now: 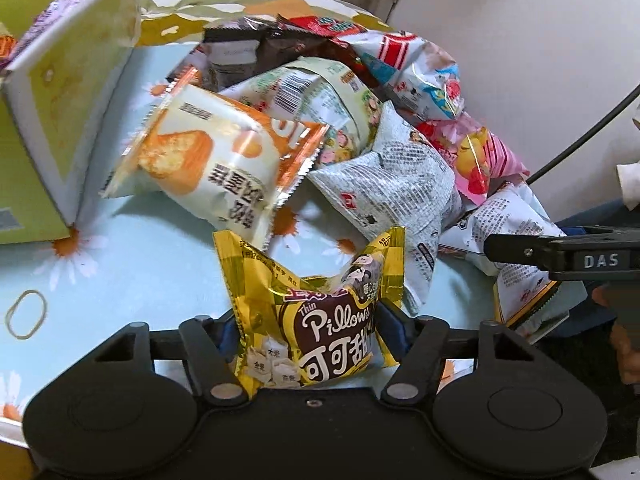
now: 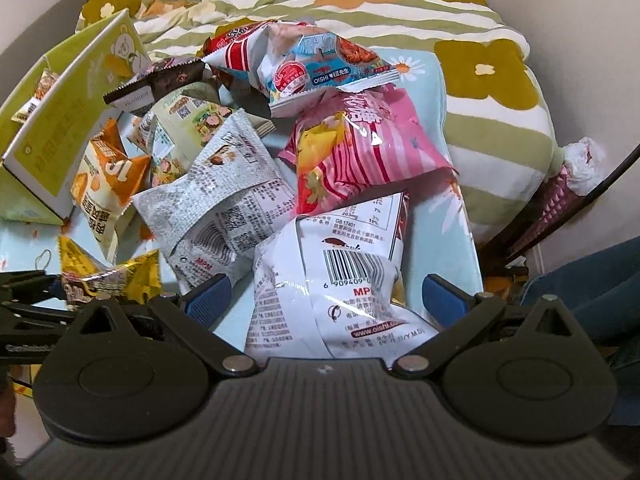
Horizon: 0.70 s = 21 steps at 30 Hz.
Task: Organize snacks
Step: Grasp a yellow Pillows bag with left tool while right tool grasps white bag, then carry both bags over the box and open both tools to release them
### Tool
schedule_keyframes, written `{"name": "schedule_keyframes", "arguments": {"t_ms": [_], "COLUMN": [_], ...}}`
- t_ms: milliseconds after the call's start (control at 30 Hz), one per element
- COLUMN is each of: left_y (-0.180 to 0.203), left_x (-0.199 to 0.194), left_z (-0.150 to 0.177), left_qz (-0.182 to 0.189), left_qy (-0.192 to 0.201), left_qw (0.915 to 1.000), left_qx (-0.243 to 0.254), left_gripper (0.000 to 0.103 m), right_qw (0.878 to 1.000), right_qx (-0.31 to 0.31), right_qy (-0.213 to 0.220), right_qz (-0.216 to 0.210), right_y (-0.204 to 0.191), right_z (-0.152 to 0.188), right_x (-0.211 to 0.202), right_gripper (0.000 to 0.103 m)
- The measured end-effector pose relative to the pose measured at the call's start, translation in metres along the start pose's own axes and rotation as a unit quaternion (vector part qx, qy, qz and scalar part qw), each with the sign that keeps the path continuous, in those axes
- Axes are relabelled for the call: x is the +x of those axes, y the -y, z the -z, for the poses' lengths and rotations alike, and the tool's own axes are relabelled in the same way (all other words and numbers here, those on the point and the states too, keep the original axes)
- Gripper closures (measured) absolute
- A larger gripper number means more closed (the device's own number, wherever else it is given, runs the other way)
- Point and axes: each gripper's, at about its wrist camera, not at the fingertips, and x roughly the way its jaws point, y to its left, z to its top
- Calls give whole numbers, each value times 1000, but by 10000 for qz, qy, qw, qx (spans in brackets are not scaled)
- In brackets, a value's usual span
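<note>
While my left gripper (image 1: 310, 328) squeezed the yellow bag (image 1: 316, 320), my right gripper (image 2: 326, 300) sat wide open around the white bag (image 2: 332, 292), pointing away from me.

A pale blue daisy-print sheet (image 1: 160, 264) covers the surface. Behind it lies a quilt (image 2: 472, 40) striped green and white with mustard flowers. Plain cream walls (image 1: 520, 40) close in at the back and right, where a dark cable (image 2: 612, 180) runs diagonally.
</note>
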Motion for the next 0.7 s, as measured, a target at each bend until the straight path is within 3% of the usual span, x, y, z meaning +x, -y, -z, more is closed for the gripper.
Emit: {"name": "schedule_keyframes", "arguments": {"t_ms": [333,467,500,700], "left_y": [-9,-11,-10,-10], "left_x": [-15,-18,-19,-28], "left_z": [8,10,10,13], "left_qz": [-58,4,20,54], "left_qy": [161,230,257,390], "left_qw": [9998,9995,9995,9990], "left_qx": [-121,-193,-203,-228], "left_gripper": [38,45,46,48], "right_qw": [9998,9997,9998,9998], "right_qx": [-44,28,-7,158], "right_qy": [-188,-228,-219,-110], "right_qz": [78,1,40,85], "right_y": [-1,0,-2,-1], "right_z": [4,8,9,14], "right_x": [19,17,16,-1], "right_gripper": [0,12,19,24]}}
